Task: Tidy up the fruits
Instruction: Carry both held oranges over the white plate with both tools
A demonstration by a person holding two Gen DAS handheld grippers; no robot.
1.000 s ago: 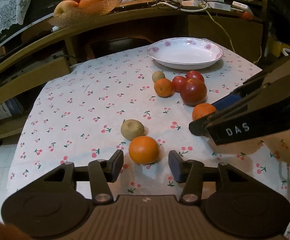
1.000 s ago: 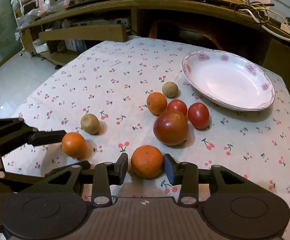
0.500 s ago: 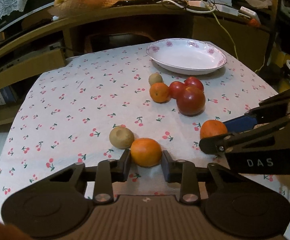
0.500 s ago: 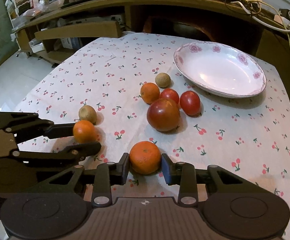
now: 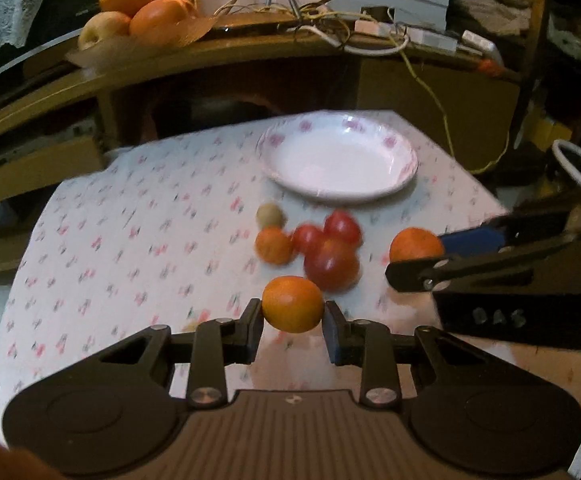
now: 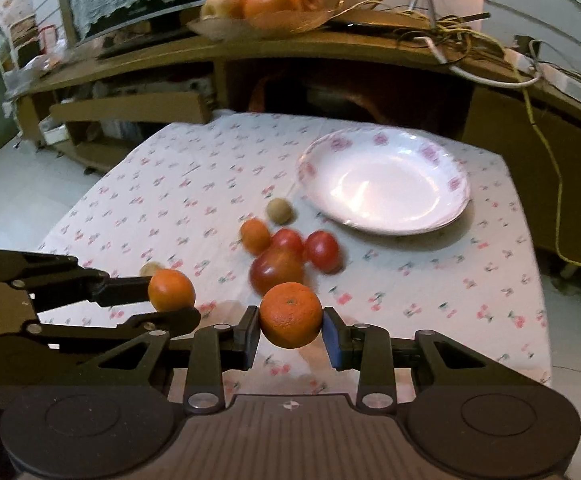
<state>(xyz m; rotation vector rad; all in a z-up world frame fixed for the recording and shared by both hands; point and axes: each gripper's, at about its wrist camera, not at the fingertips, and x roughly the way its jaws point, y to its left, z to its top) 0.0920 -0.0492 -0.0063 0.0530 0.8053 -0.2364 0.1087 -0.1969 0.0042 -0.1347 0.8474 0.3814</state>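
Fingers [image 5: 253, 330] of the left gripper [image 5: 293, 332] squeeze an orange [image 5: 293, 304]; the right gripper [image 6: 290, 336] squeezes a tangerine [image 6: 290, 314], both near the plate [image 6: 460, 196].

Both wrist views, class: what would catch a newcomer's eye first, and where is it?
Each gripper holds an orange: the left gripper clamps the left orange, the right gripper the right orange, both in front of each camera. Beyond them a cluster of red fruit lies on the cherry-print tablecloth, before an empty white plate.
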